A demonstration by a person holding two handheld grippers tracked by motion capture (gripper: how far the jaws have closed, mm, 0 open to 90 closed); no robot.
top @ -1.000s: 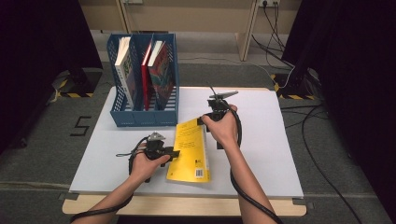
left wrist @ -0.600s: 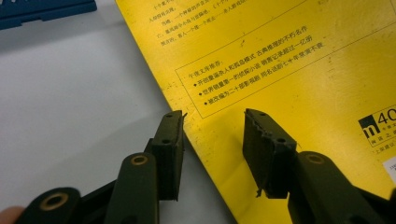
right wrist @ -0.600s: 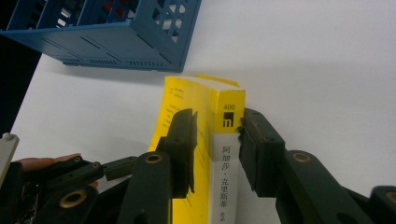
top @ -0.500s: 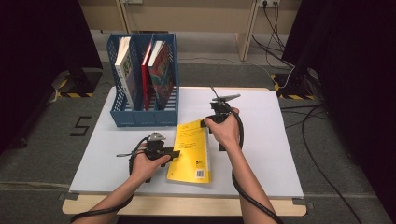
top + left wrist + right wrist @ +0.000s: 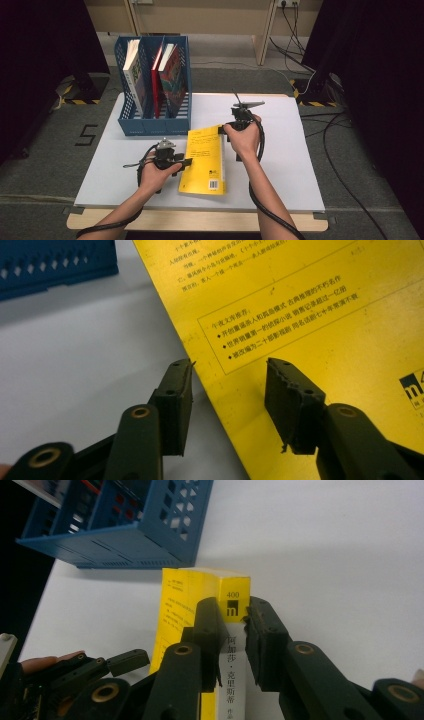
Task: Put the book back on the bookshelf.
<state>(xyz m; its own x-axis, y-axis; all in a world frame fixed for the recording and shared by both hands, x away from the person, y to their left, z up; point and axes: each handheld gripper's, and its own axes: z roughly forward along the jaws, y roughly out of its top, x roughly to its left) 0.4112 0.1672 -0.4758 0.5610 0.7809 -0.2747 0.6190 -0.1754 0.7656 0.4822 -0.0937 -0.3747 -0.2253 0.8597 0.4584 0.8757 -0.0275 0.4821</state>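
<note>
A yellow book (image 5: 205, 160) lies on the white table (image 5: 290, 165), its far end near the blue rack. My left gripper (image 5: 187, 161) sits at the book's left edge. In the left gripper view its jaws (image 5: 230, 365) stand open astride that edge of the yellow cover (image 5: 310, 305), one over the table and one over the cover, and they have just been opening. My right gripper (image 5: 231, 128) is at the far right corner. Its jaws (image 5: 233, 605) have just been closing and now clamp the book (image 5: 200, 585) across its spine.
A blue file rack (image 5: 155, 125) holding three upright books stands at the table's back left, just beyond the yellow book; it also appears as the blue rack (image 5: 125, 535) in the right gripper view. Bare white tabletop stretches to the right. Cables lie on the floor at the right.
Both hands and the book stand almost where they were. The right hand has edged slightly to the right at the book's far corner.
</note>
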